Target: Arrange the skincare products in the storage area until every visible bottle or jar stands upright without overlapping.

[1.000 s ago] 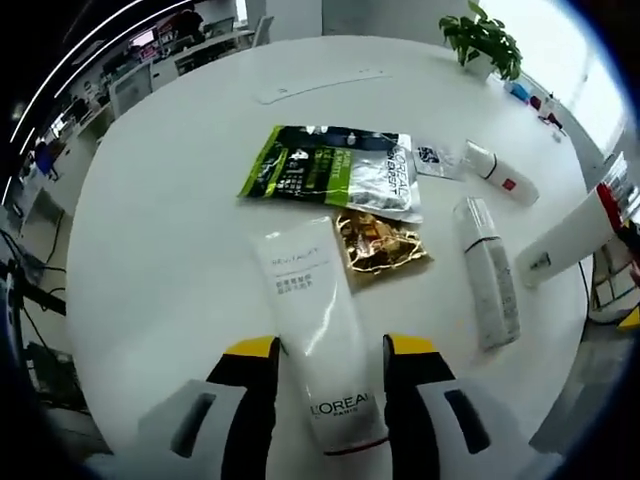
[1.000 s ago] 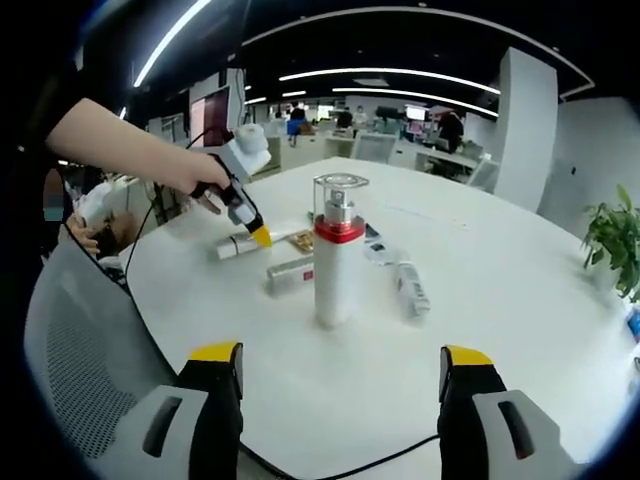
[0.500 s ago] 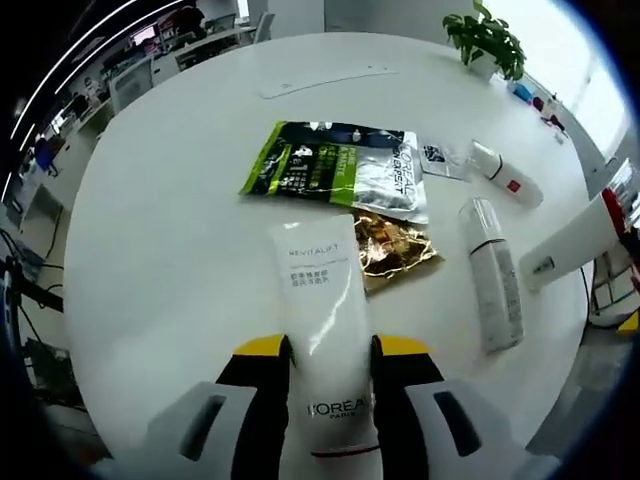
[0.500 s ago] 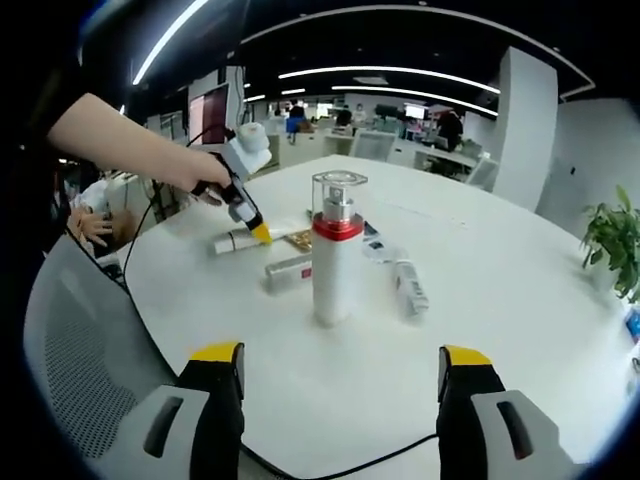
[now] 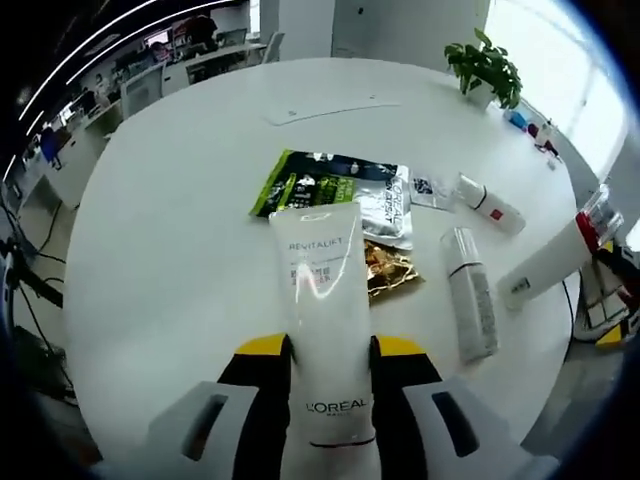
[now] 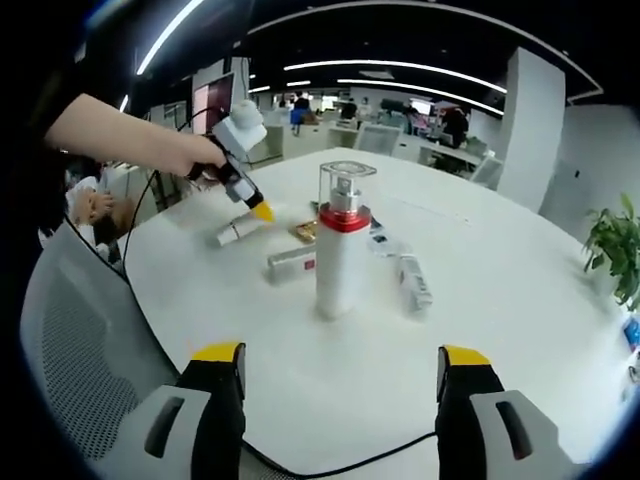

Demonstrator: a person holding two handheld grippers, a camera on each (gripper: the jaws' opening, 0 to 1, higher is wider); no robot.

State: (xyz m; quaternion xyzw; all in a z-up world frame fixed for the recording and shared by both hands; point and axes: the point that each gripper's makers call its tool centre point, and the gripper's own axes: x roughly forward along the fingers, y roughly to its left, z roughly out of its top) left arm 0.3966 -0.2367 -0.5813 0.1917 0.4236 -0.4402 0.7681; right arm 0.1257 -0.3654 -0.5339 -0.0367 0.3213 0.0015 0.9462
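A white L'Oréal tube (image 5: 320,320) sits between the jaws of my left gripper (image 5: 325,350), which is shut on its cap end; the tube's far end is raised over the green and silver sachet pack (image 5: 335,185). A gold sachet (image 5: 390,270) lies beside it. Two white bottles lie flat on the table: a long one (image 5: 470,305) and a small one (image 5: 488,203). A white pump bottle with a red collar (image 6: 343,255) stands upright ahead of my right gripper (image 6: 340,385), which is open and holds nothing. In the right gripper view a hand holds the left gripper (image 6: 260,210) over the tube (image 6: 235,232).
The round white table (image 5: 160,230) carries a potted plant (image 5: 487,60) at its far edge. A grey mesh chair (image 6: 85,350) stands at the table's left side, and a black cable (image 6: 330,465) runs along the near edge. Office desks fill the background.
My left gripper went from open around the tube to shut on it, then lifted it so its far end now hangs over the sachets. The right gripper stayed open.
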